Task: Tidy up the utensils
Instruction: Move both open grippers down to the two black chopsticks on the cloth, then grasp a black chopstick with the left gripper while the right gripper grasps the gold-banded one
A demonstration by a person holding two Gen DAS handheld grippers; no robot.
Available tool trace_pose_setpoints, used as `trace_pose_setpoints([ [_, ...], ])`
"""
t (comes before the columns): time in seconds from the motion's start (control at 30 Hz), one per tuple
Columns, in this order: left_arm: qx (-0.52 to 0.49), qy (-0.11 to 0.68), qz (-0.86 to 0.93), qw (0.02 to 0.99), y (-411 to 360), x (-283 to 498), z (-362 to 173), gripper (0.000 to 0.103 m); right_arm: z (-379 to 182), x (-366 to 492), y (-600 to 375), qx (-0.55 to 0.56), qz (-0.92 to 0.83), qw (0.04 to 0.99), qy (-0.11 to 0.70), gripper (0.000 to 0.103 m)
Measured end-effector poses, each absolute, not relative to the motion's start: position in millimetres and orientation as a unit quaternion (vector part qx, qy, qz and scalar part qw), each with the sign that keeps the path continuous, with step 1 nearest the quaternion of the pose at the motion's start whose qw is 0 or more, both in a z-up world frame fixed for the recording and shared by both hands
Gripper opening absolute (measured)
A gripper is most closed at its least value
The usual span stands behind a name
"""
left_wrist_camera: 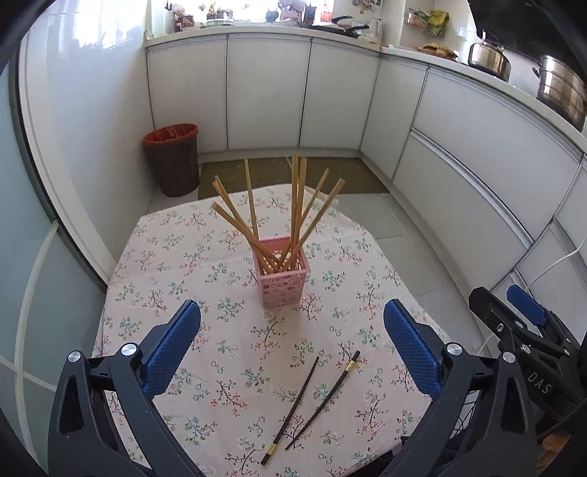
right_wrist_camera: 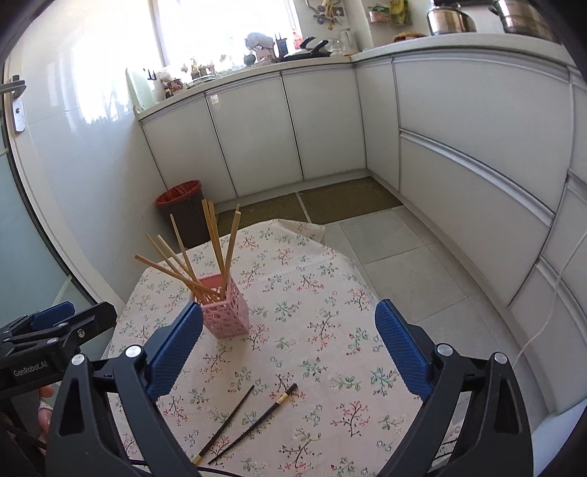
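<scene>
White cabinets [left_wrist_camera: 268, 91] wrap a grey-tiled floor [right_wrist_camera: 403, 264], bright window [right_wrist_camera: 227, 25] above, perhaps a mat [right_wrist_camera: 330, 203] beneath.

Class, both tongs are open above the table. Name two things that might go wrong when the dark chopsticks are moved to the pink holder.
1. The two dark chopsticks lie flat on the cloth, thin and apart; the left tongs may pinch only one or snag the tablecloth.
2. The pink holder looks light and already holds splayed wooden chopsticks; a bump while inserting may tip it.
</scene>
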State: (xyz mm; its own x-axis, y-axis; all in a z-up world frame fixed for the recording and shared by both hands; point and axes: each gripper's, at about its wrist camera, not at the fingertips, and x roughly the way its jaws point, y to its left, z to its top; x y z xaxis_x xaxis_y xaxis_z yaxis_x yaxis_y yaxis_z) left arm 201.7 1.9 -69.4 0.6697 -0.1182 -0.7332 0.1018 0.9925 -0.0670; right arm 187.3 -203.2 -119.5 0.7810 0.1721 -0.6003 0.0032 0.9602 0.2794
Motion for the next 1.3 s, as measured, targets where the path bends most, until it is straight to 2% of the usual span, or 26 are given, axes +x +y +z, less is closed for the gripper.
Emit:
trace_pose_setpoints([
  [0.2, 0.02, 0.487, -0.075, 0.87, -16, 225, -121, 0.096, -170, 169, -220, 0.194, 0.063, 0.887, 0.415, 0.093],
  [0.5, 0.075, 0.629, -0.061, 0.772, -30, 265, -242, 0.096, -233, 166, -238, 0.261, 0.04, 0.806, 0.53, 0.093],
  [0.67, 0.084, 0.654, -0.066, 0.749, -33, 277, -271, 0.089, -249, 166, -247, 0.286, 0.032, 0.78, 0.555, 0.093],
  [0.77, 0.076, 0.662, -0.073, 0.742, -30, 279, -277, 0.078, -253, 166, -248, 0.283, 0.03, 0.778, 0.56, 0.093],
  [0.83, 0.076, 0.667, -0.079, 0.737, -29, 279, -281, 0.061, -255, 167, -248, 0.284, 0.031, 0.775, 0.564, 0.093],
  [0.87, 0.075, 0.67, -0.082, 0.734, -29, 279, -284, 0.056, -256, 167, -248, 0.286, 0.032, 0.773, 0.565, 0.093],
  [0.93, 0.066, 0.683, -0.09, 0.722, -26, 278, -293, 0.034, -258, 167, -248, 0.288, 0.031, 0.77, 0.568, 0.093],
  [1.0, 0.067, 0.68, -0.093, 0.724, -24, 277, -295, 0.027, -258, 169, -248, 0.288, 0.03, 0.77, 0.569, 0.093],
  [1.03, 0.068, 0.68, -0.097, 0.724, -24, 276, -294, 0.012, -258, 169, -248, 0.288, 0.028, 0.77, 0.569, 0.093],
  [1.07, 0.069, 0.681, -0.099, 0.723, -27, 277, -294, 0.006, -259, 170, -248, 0.287, 0.026, 0.77, 0.569, 0.093],
  [1.3, 0.078, 0.669, -0.103, 0.732, -22, 271, -293, 0.004, -264, 184, -238, 0.278, 0.019, 0.769, 0.575, 0.093],
])
